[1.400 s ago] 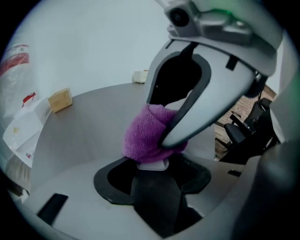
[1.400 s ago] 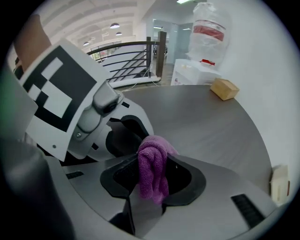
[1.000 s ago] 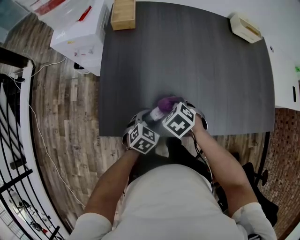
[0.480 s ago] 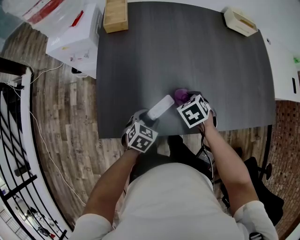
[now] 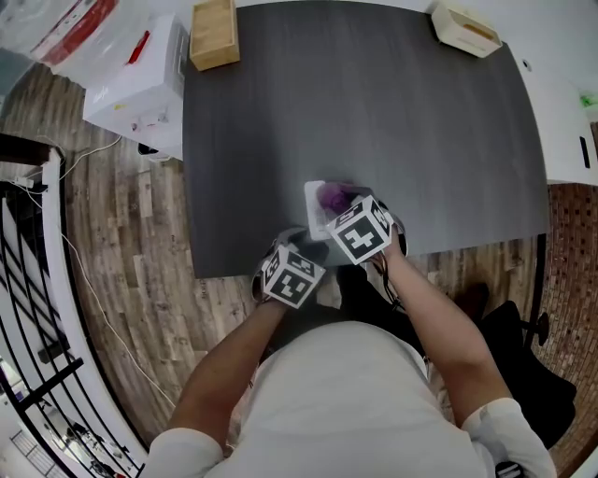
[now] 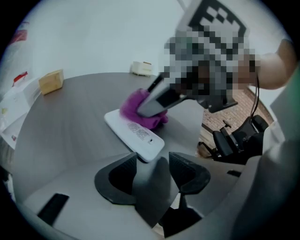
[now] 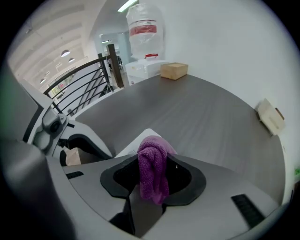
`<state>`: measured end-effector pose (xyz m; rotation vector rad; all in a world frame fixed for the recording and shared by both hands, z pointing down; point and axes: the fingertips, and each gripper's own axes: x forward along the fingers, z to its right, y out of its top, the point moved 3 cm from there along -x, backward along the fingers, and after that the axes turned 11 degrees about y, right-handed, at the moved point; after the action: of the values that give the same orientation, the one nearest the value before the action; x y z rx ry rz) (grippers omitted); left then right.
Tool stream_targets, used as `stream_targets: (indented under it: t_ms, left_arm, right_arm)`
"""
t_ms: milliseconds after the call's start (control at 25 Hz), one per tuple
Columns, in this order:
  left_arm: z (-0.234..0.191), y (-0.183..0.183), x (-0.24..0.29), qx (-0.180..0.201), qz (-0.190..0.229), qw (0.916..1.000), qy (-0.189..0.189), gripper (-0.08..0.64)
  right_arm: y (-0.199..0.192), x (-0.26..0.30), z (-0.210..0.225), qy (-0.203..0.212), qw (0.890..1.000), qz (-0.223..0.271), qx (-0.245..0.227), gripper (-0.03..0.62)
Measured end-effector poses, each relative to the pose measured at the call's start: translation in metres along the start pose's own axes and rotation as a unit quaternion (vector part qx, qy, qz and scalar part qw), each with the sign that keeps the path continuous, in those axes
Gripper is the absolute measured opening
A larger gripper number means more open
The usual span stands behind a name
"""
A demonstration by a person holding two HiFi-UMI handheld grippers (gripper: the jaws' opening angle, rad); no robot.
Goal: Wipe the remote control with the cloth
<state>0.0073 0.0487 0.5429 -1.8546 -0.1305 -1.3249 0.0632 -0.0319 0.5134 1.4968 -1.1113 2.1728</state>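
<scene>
Head view, looking down past a person's arms onto a dark grey tabletop [image 5: 392, 121]. A white remote control [image 5: 316, 207] lies flat near the tabletop's front edge, w/ a purple cloth [image 5: 334, 196] bunched on its far part. The cloth is pinched in the R gripper [image 7: 153, 160], whose jaws are closed on it. A fold hangs down between them, and a white corner of the remote is seen just beyond. The L gripper [image 6: 153, 160] is held w/ jaws spread and nothing clamped; bare tabletop is seen in the gap.

Step in hand, as judged: a wiping stroke along the remote's face. To be done well, the cloth should be pressed flat on the button side and drawn lengthwise, end to end. Pressure should be light so the remote isn't pushed off the nearby front edge. Since the remote isn't clamped, it may slide; it could be steadied at its near end by the L gripper. A firm pinch is needed so the fold isn't dropped.

Position: the remote's near end lies just ahead of the L gripper's jaw tips, nearer the left-hand jaw; whether it touches can't be told. Its far part is covered by the cloth & R gripper. A wooden box [image 5: 213, 33] and a cream-coloured box [image 5: 464, 28] sit at the far corners, well apart from the work.
</scene>
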Motion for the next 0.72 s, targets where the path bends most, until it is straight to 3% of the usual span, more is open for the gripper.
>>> stream_targets:
  t_ms: [280, 400, 480, 600, 720]
  left_arm:
    - [0.030, 0.017, 0.014, 0.048, 0.003, 0.9980, -0.041, 0.216]
    - [0.031, 0.020, 0.011, 0.089, 0.008, 0.9948, -0.049, 0.216]
    - [0.020, 0.021, 0.002, 0.130, 0.019, 0.9908, -0.032, 0.218]
    - [-0.017, 0.026, -0.013, 0.220, 0.041, 0.9743, 0.025, 0.217]
    - [-0.055, 0.038, -0.015, 0.322, 0.043, 0.9439, 0.061, 0.218]
  right_arm:
    - [0.019, 0.006, -0.003, 0.000, 0.996, -0.003, -0.088, 0.149]
    - [0.019, -0.001, 0.003, -0.002, 0.997, 0.011, -0.082, 0.149]
    - [0.017, -0.009, 0.009, -0.006, 0.997, 0.021, -0.068, 0.149]
    - [0.013, -0.020, 0.015, -0.010, 0.999, 0.031, -0.044, 0.149]
    - [0.009, -0.027, 0.013, -0.004, 0.999, 0.038, -0.024, 0.149]
